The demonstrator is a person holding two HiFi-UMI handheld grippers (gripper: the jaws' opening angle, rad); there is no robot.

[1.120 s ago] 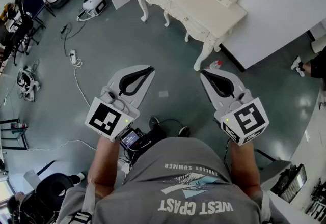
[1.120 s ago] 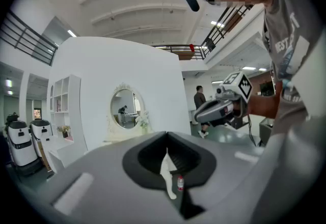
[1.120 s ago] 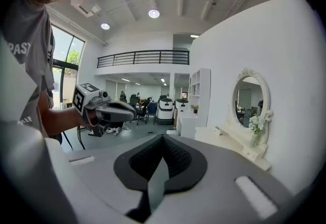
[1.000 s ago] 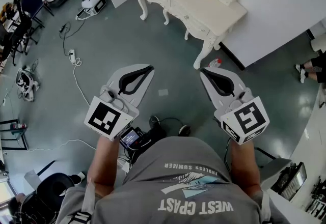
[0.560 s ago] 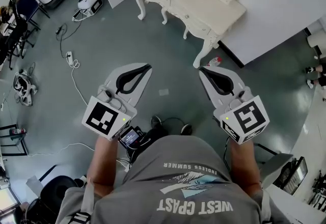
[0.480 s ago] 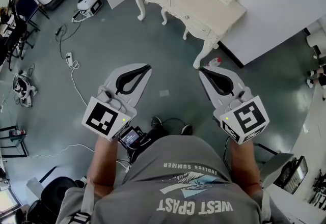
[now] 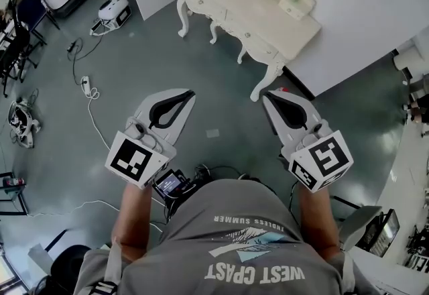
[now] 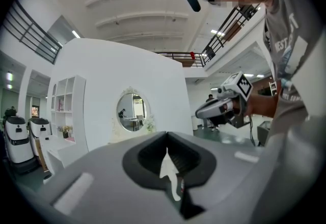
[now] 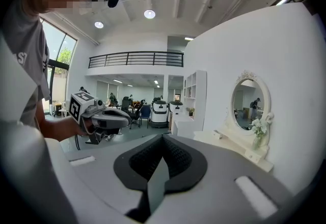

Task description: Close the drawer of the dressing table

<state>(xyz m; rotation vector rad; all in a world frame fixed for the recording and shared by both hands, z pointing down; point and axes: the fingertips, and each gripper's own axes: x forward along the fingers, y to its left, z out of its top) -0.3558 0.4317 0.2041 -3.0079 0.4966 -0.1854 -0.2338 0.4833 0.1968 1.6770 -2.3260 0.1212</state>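
Left tool (image 7: 188,93) and right tool (image 7: 268,95) closed, empty, dressing table (image 7: 258,5) top cut off, drawers (image 7: 231,24) indistinct

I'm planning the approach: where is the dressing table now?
Head view: the dressing table stands top centre against the white wall; its front corner leg appears just left of the tip of the right tool.

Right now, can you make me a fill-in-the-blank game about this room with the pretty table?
The jaws of the left gripper and the right gripper are both ___, with nothing between them.
The dressing table stands against a ___ wall.
Its mirror has an ___ shape.
The vase beside the mirror holds white ___.
Missing words: shut, white, oval, flowers.
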